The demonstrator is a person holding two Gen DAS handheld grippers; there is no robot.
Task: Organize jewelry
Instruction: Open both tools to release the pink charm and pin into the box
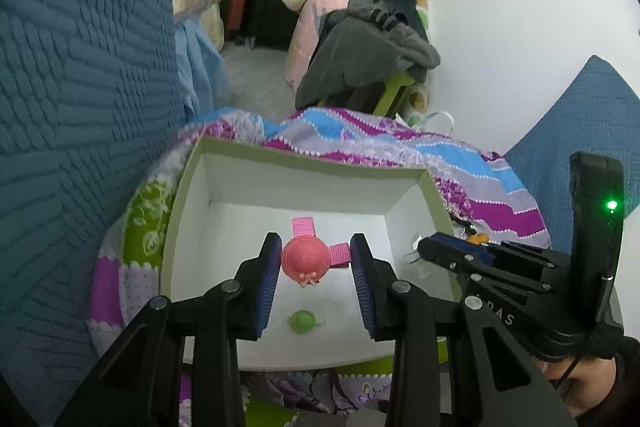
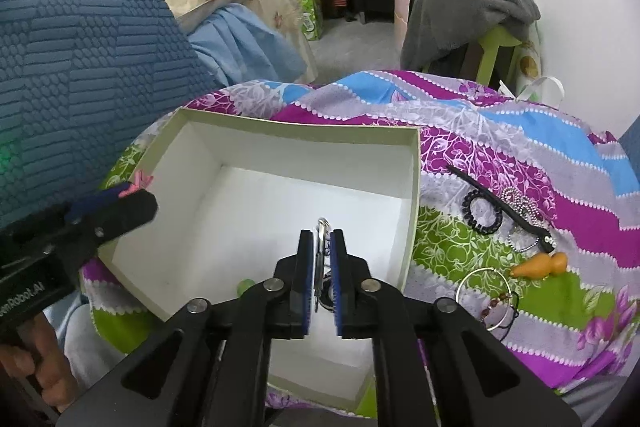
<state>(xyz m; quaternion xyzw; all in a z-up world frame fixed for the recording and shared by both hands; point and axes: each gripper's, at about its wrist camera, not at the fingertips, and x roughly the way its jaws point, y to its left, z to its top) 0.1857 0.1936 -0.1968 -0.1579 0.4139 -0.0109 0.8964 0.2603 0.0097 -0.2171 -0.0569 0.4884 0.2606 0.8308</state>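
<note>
A white open box (image 1: 296,159) (image 2: 296,129) sits on a patterned cloth. My left gripper (image 1: 316,251) is shut on a pink hat-shaped hair clip (image 1: 306,257) with pink ribbon, held over the box interior. A small green piece (image 1: 303,321) lies on the box floor; it also shows in the right wrist view (image 2: 245,285). My right gripper (image 2: 321,239) is shut on a silver metal clip (image 2: 321,247) with a dark part below it, held inside the box. It shows in the left wrist view (image 1: 428,251) at the box's right wall.
On the cloth (image 2: 520,147) right of the box lie a black scrunchie (image 2: 482,213), a black beaded hair stick (image 2: 516,215), an orange carrot clip (image 2: 540,265), and a silver hoop with beads (image 2: 490,297). A blue quilted cushion (image 2: 80,67) stands to the left. Clothes are piled behind.
</note>
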